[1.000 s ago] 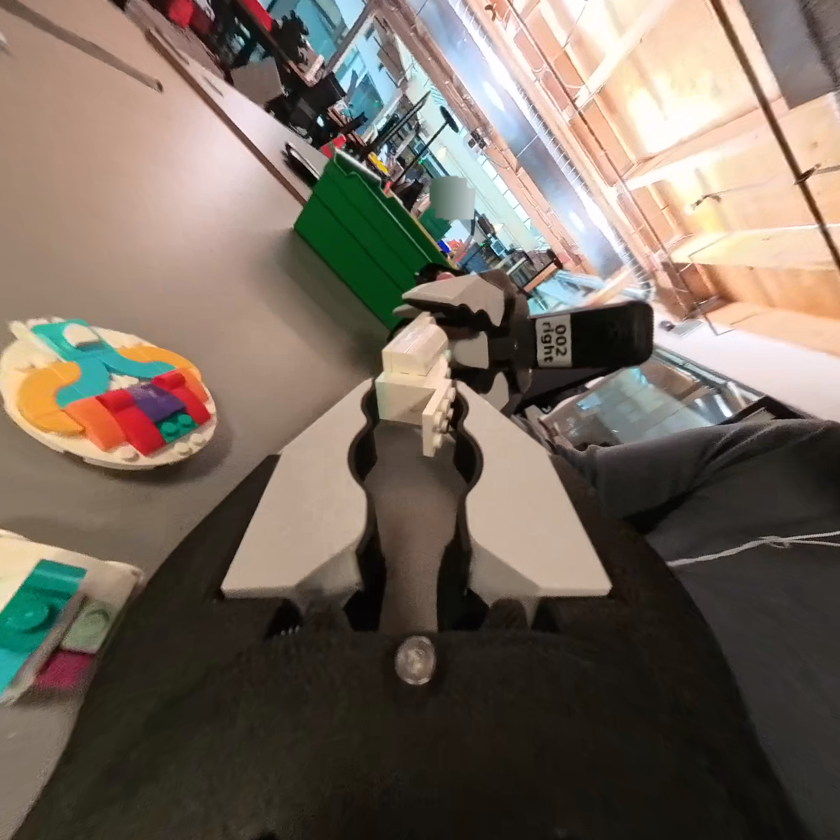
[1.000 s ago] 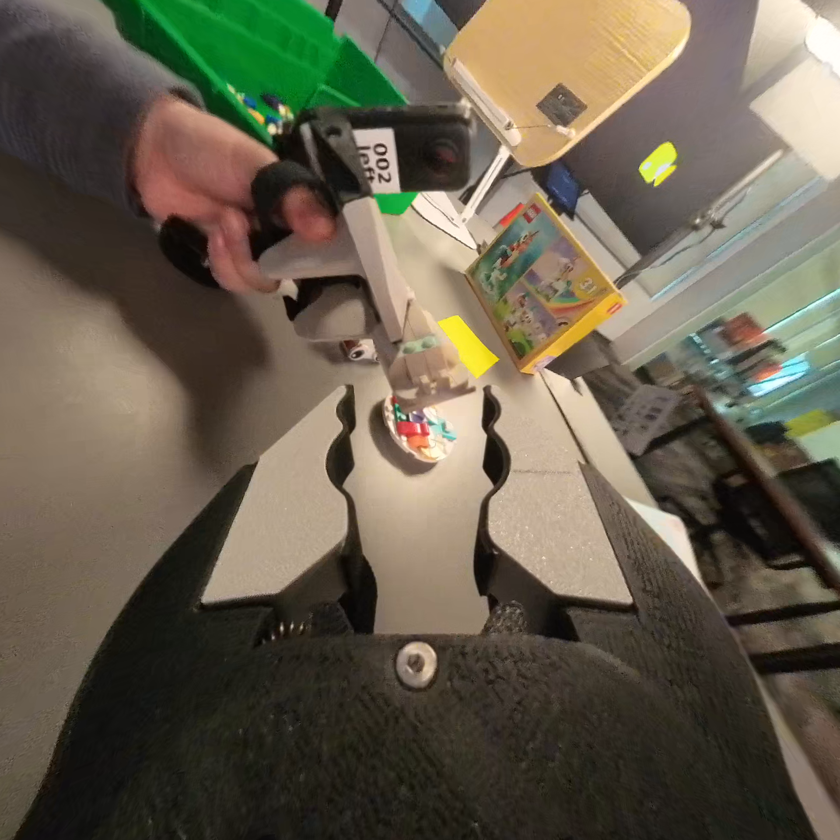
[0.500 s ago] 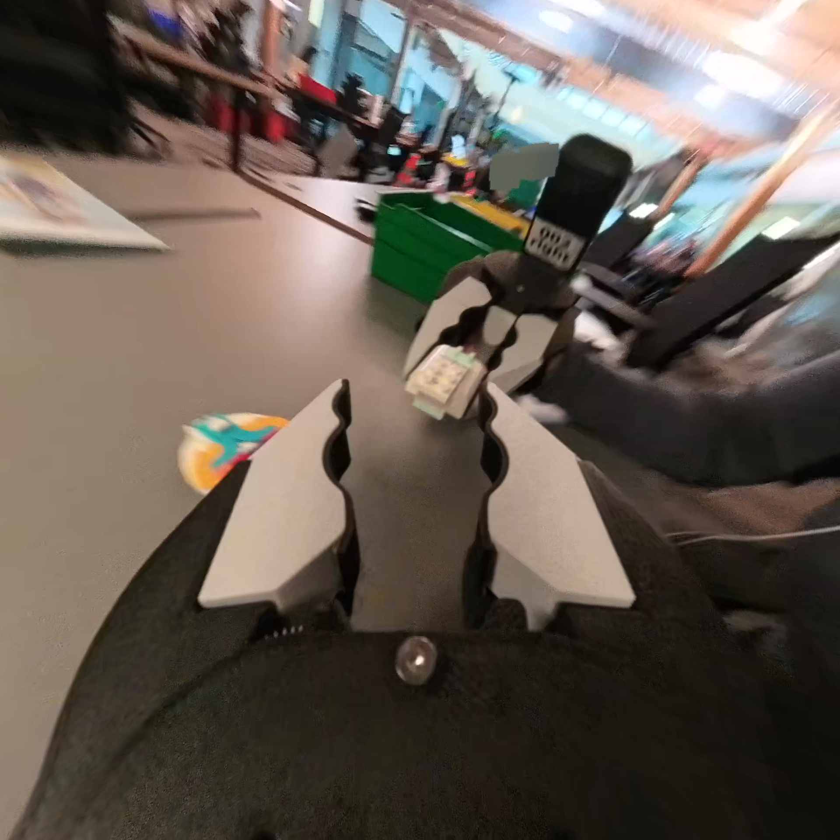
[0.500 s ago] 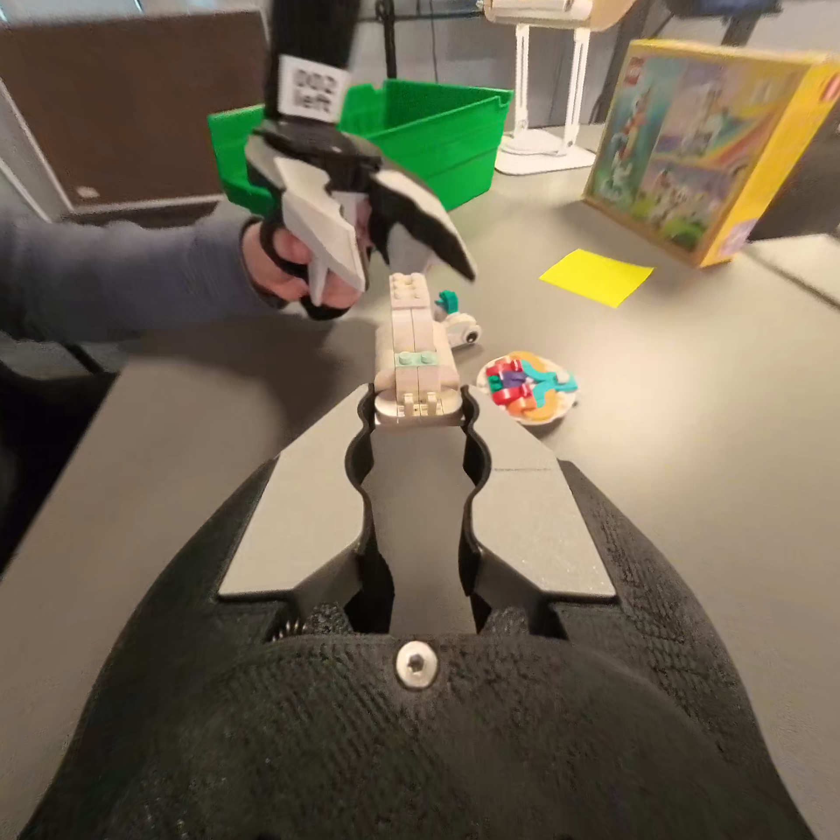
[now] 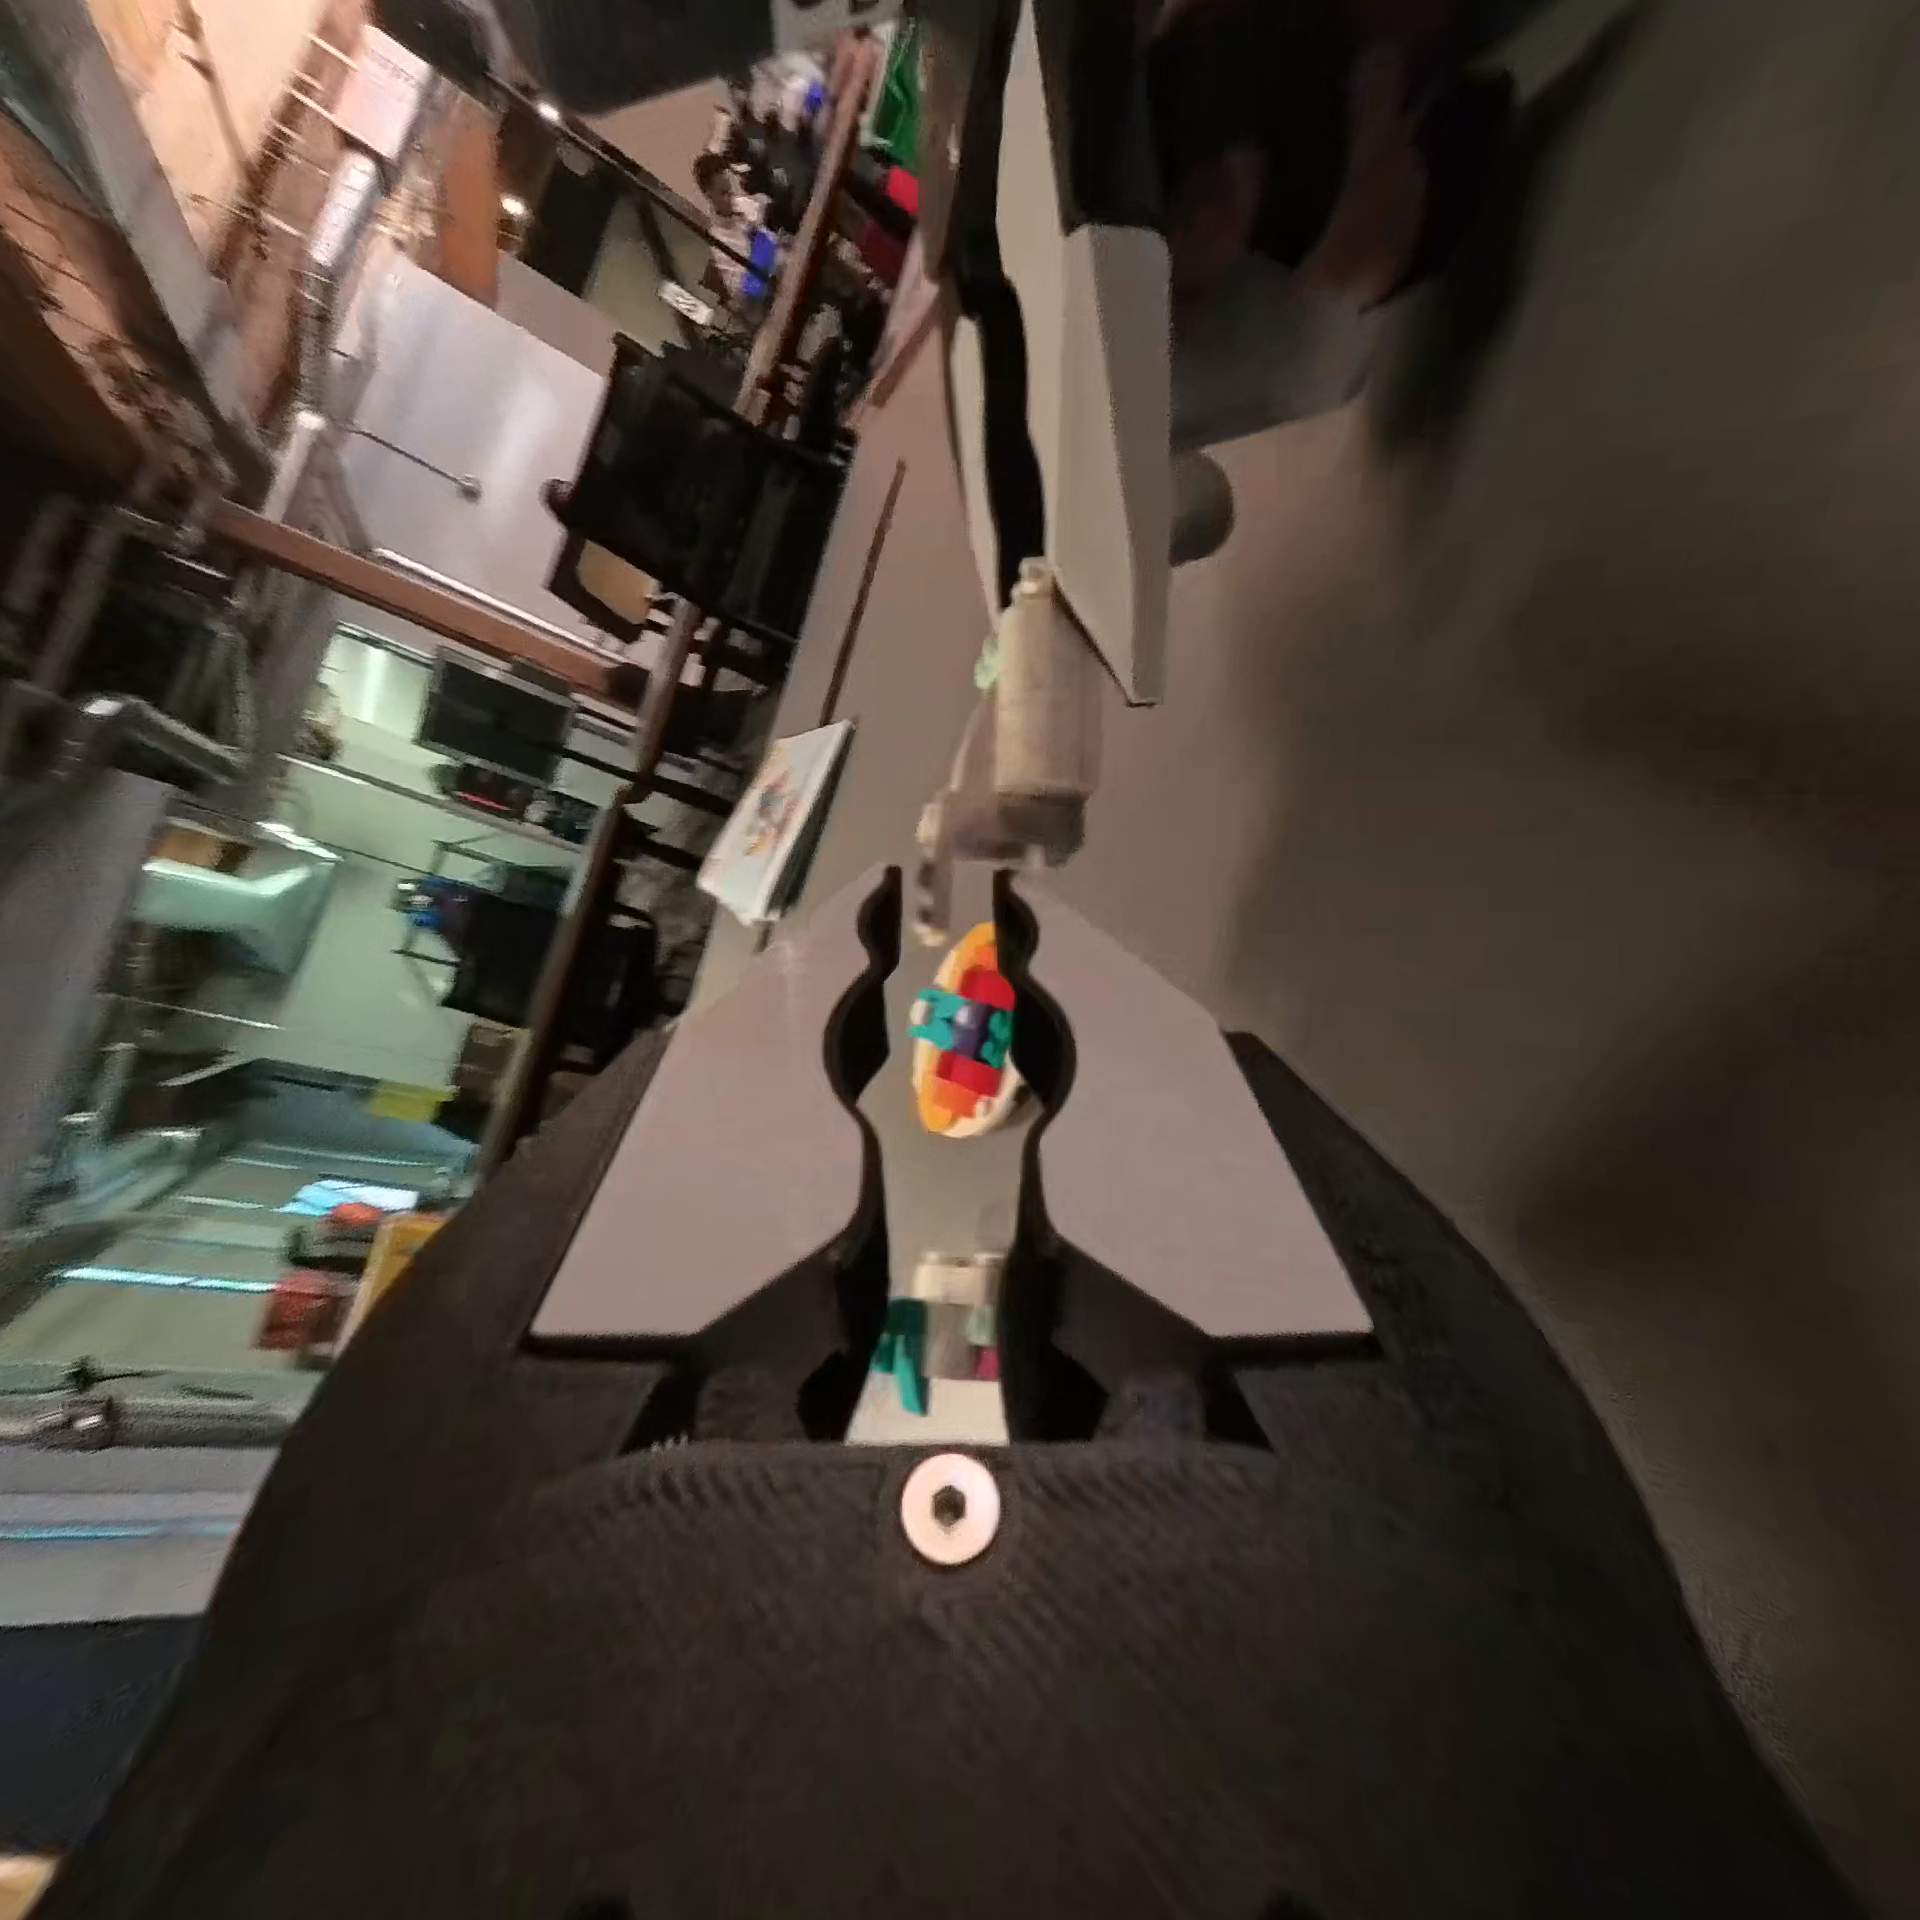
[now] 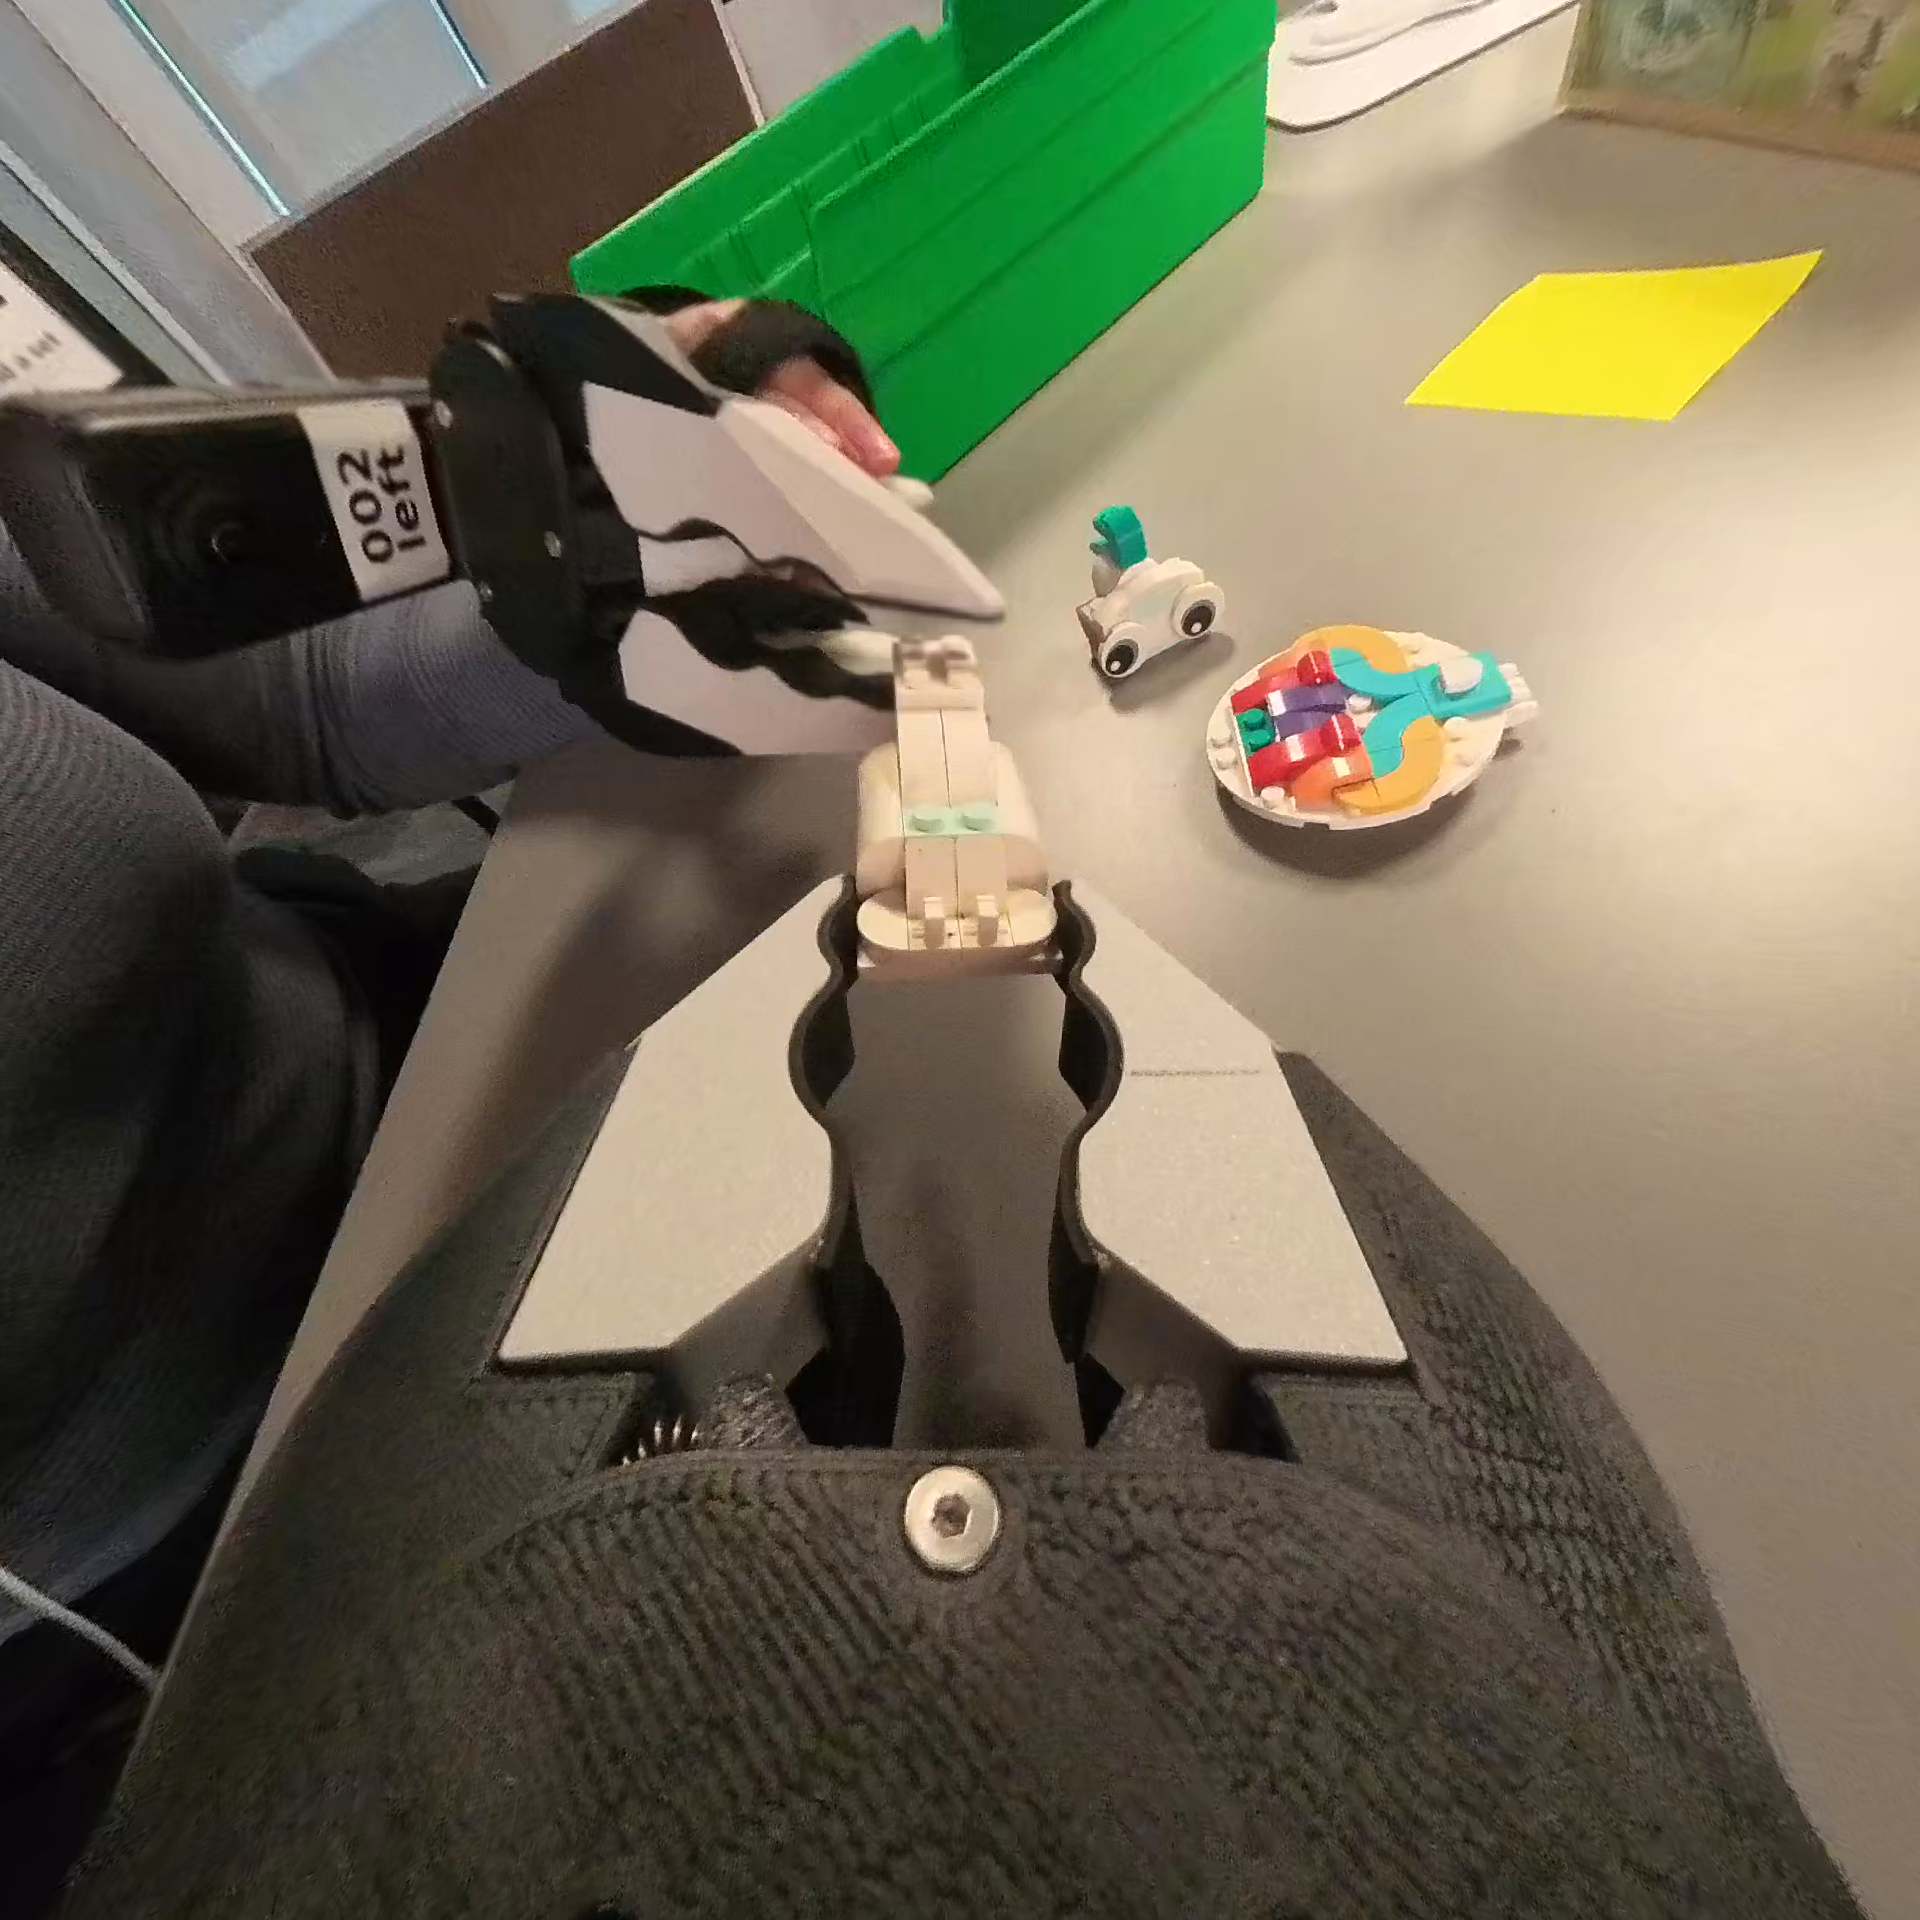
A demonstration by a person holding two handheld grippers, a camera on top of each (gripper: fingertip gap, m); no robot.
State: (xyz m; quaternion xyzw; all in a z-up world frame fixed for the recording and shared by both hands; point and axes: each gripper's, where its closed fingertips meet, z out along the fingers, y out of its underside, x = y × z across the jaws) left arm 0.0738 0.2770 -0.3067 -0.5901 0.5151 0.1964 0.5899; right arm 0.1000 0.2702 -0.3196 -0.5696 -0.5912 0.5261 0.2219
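Note:
My right gripper [image 6: 956, 914] is shut on the wide end of a long white brick model [image 6: 940, 790] and holds it above the grey table [image 6: 1558, 1039]. My left gripper [image 6: 920, 629] comes in from the left, and its tips sit about the model's narrow far end. In the left wrist view the left gripper [image 5: 945, 888] has only a narrow gap between its jaws. A thin white end of the model [image 5: 932, 894] sits in that gap. The body of the model [image 5: 1039, 727] runs up to the right gripper's grey finger [image 5: 1101, 468].
A round white plate of coloured bricks [image 6: 1361, 727] lies on the table, also in the left wrist view [image 5: 971, 1039]. A small white piece with eyes and a teal top [image 6: 1148, 603] stands beside it. Behind are a green bin [image 6: 935, 208] and a yellow note [image 6: 1610, 332]. A booklet [image 5: 790, 821] lies farther off. Only a small space, under 4 cm, lies between the two pairs of fingers. Both grippers' tips are roughly 25 cm from the yellow note [image 6: 1610, 332].
The white model passed from my left gripper to my right, which closed on it. The left gripper opened, swung round, and has now closed to a narrow gap at the model's far end.

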